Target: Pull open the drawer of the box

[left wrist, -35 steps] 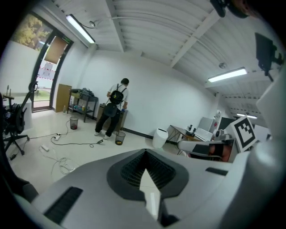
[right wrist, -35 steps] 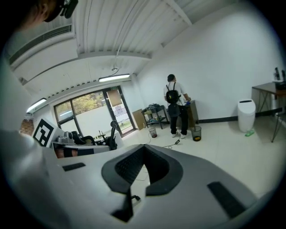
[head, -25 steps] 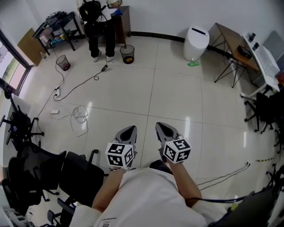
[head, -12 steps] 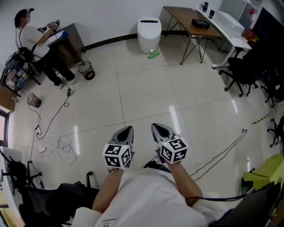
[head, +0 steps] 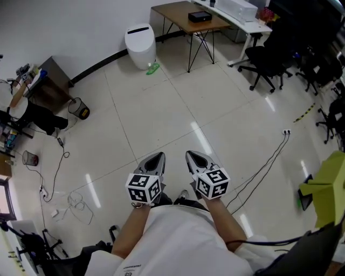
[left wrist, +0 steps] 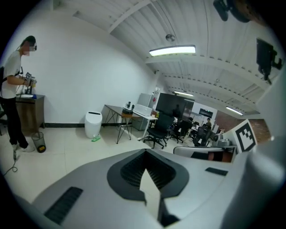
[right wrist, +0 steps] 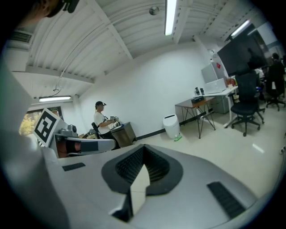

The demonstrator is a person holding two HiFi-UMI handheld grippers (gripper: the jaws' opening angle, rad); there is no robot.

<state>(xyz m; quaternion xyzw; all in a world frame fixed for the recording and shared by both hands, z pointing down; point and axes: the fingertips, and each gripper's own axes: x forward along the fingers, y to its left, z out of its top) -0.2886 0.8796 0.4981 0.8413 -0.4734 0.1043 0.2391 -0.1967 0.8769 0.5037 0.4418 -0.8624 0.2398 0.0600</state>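
No box or drawer shows in any view. My left gripper (head: pixel 153 160) and right gripper (head: pixel 197 158) are held side by side in front of the person's body, over bare tiled floor. Both point forward and a little down. In the left gripper view the left gripper (left wrist: pixel 145 154) has its jaws together with nothing between them. The right gripper (right wrist: pixel 143 150) looks the same in its own view: jaws together and empty. Each gripper's marker cube sits near the person's wrists.
A white bin (head: pixel 140 46) stands by the far wall beside a wooden table (head: pixel 188 16). Black office chairs (head: pixel 264 62) crowd the upper right. A waste basket (head: pixel 80 109) and loose cables (head: pixel 70 199) lie at left, another cable (head: pixel 264 161) at right. A person (left wrist: pixel 11 94) stands at a cabinet.
The whole view has swung: the white bin and table slid from the upper right to the upper middle and left, and office chairs came in at right. Both grippers kept their place before the body.
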